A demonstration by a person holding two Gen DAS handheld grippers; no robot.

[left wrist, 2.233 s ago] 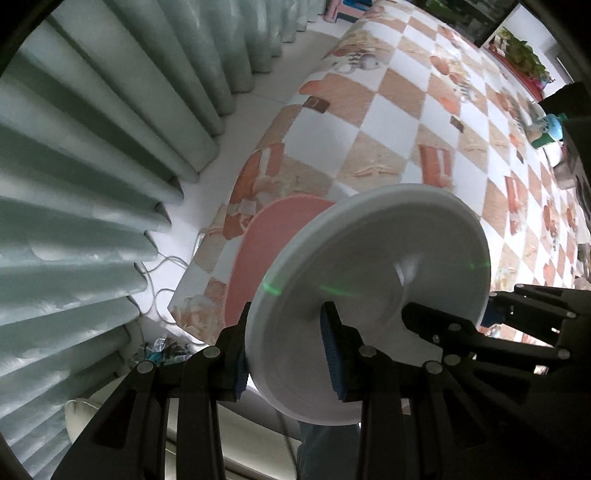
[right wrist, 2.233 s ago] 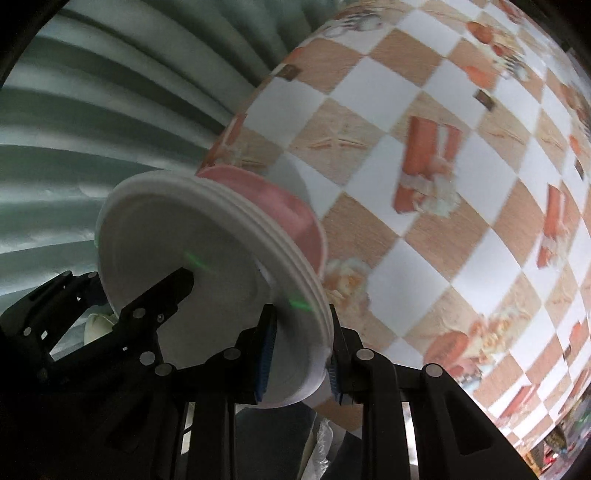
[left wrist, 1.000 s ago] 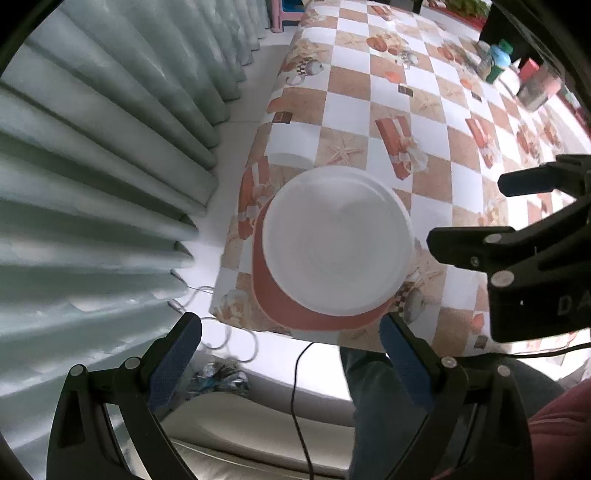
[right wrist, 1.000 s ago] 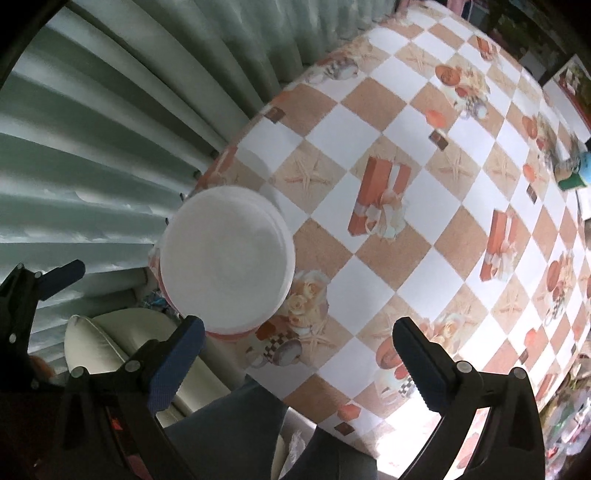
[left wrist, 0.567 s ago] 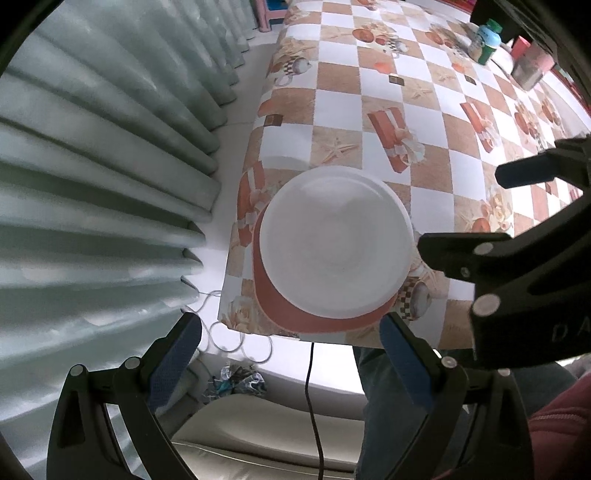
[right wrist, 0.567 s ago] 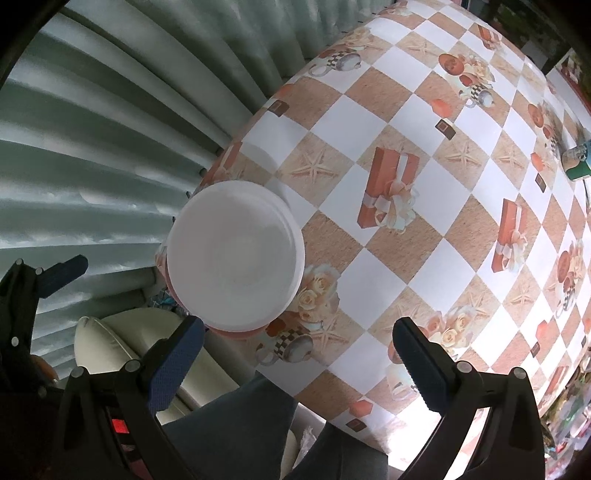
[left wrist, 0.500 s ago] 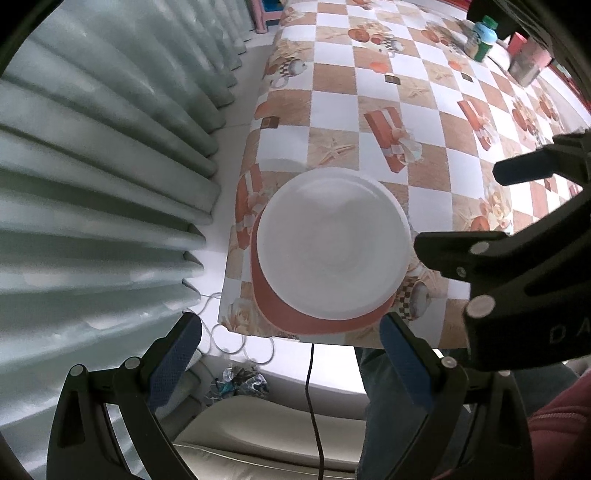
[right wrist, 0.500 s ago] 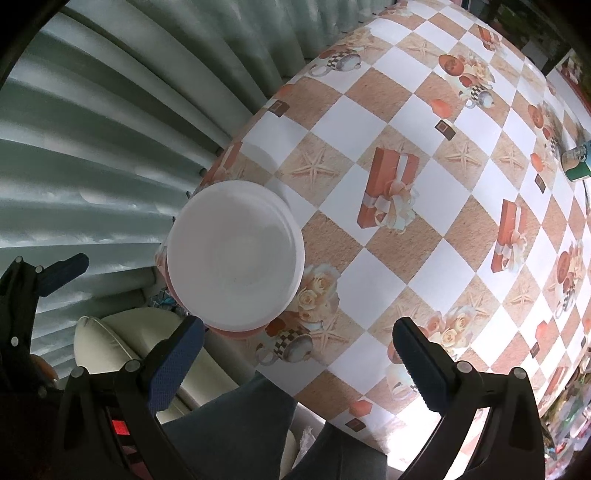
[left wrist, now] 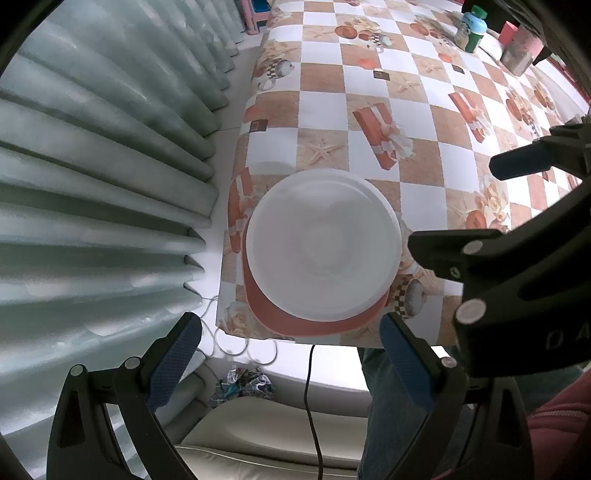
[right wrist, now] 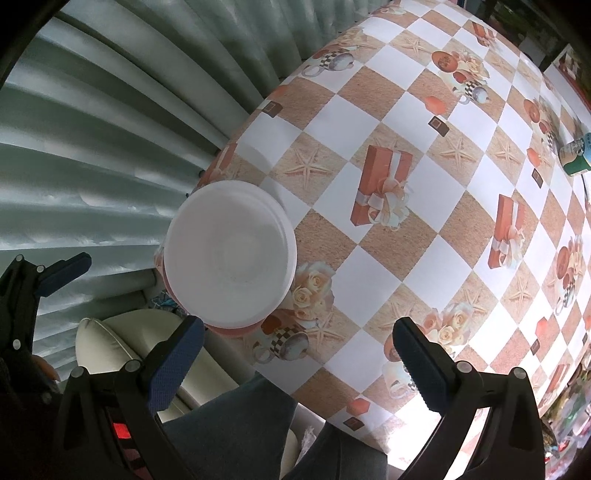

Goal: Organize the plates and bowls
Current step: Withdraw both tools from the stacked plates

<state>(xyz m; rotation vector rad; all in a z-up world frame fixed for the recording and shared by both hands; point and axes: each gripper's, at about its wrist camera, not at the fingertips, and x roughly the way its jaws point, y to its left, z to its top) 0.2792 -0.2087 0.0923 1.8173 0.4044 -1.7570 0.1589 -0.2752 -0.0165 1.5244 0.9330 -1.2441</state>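
Note:
A stack of white plates (left wrist: 323, 245) rests on a pink plate (left wrist: 295, 321) at the near left corner of the checkered table (left wrist: 417, 122). The stack also shows in the right wrist view (right wrist: 229, 254), with the pink plate (right wrist: 236, 330) peeking out below it. My left gripper (left wrist: 291, 347) is open and empty, held above the stack's near edge. My right gripper (right wrist: 299, 350) is open and empty, above the table's near edge to the right of the stack. The right gripper's body also shows in the left wrist view (left wrist: 517, 277).
Pale green curtains (left wrist: 92, 166) hang to the left of the table. A green-capped bottle (left wrist: 471, 31) and a pink-lidded container (left wrist: 521, 50) stand at the far end. A cream sofa (left wrist: 273, 439), a cable (left wrist: 312, 387) and the person's legs (right wrist: 240, 432) lie below the near edge.
Both grippers let go of the white plates, opened wide and pulled back up. The plates now lie flat on the pink plate. In the last half second almost nothing moved.

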